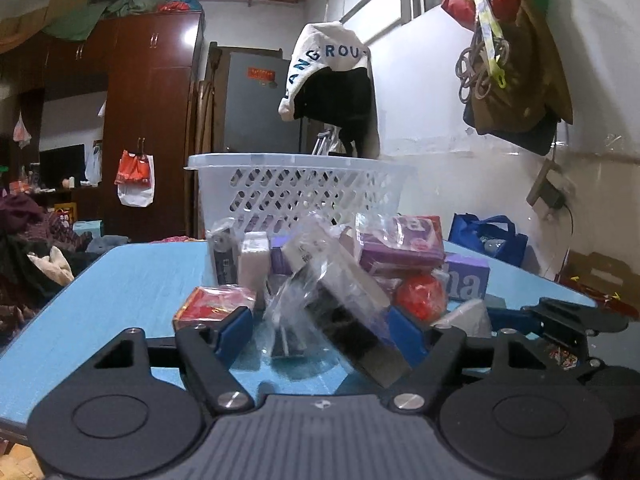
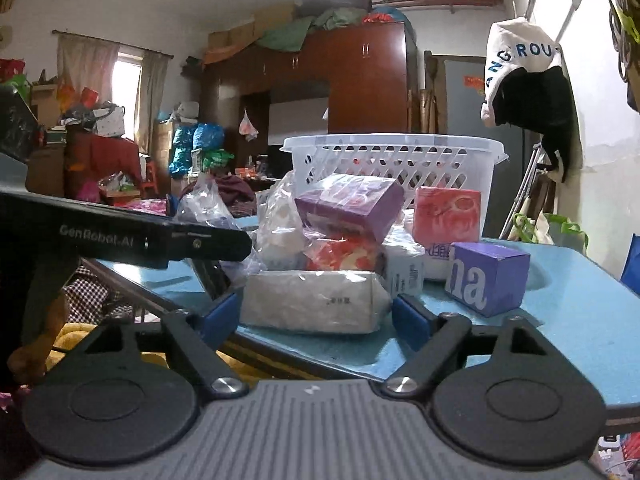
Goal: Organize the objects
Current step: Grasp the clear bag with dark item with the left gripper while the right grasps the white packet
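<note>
Now — white packet point(image 2: 316, 300) between right gripper point(image 2: 316, 312) fingers, ungripped; left gripper point(image 1: 324, 328) straddles dark box point(image 1: 352, 320).

basket point(image 1: 296, 184) base hidden behind packages point(image 1: 332, 264), basket contents unclear

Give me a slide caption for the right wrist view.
Right gripper open around a plastic-wrapped white pack on the blue table, white basket behind the pile.

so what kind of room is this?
Likely a lived-in bedroom or storage room at home: a wooden wardrobe with bedding piled on top, a hoodie hung on a rail, curtains at the window.
</note>
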The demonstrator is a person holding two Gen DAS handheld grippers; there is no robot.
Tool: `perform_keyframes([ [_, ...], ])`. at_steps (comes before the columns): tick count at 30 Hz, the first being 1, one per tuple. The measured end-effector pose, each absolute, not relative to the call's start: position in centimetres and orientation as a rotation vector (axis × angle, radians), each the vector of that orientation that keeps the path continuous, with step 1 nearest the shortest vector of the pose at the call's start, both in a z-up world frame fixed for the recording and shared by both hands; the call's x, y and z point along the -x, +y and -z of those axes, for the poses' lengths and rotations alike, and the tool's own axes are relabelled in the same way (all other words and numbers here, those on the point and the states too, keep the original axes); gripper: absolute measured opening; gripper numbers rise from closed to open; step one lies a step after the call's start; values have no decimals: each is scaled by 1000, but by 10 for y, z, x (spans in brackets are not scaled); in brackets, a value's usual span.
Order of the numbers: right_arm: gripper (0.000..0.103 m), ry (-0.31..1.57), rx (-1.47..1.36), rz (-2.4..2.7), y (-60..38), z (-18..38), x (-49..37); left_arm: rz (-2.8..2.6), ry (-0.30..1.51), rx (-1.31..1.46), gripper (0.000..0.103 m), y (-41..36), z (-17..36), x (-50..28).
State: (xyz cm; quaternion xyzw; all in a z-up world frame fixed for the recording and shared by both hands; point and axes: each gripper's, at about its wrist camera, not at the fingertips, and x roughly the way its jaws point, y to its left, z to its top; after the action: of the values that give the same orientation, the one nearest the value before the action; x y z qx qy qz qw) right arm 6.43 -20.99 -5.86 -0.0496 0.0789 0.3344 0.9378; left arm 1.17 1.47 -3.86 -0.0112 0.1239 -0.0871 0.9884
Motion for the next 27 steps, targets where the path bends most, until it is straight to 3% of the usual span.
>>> perform_keyframes([
  [2, 85, 164, 105, -687, -212, 58, -65, 184, 251, 3, 59, 10, 39, -10],
  [10, 85, 172, 81, -689, -218, 60, -62, 187, 277, 2, 59, 5, 45, -19],
  [12, 85, 172, 85, -691, -217, 60, -62, 178, 262, -15, 51, 1, 45, -18],
  [13, 85, 172, 86, -691, -217, 60, -61, 182, 261, -18, 35, 0, 45, -18],
  [27, 85, 92, 52, -632, -244, 35, -56, 158, 110, 39, 34, 34, 13, -4],
])
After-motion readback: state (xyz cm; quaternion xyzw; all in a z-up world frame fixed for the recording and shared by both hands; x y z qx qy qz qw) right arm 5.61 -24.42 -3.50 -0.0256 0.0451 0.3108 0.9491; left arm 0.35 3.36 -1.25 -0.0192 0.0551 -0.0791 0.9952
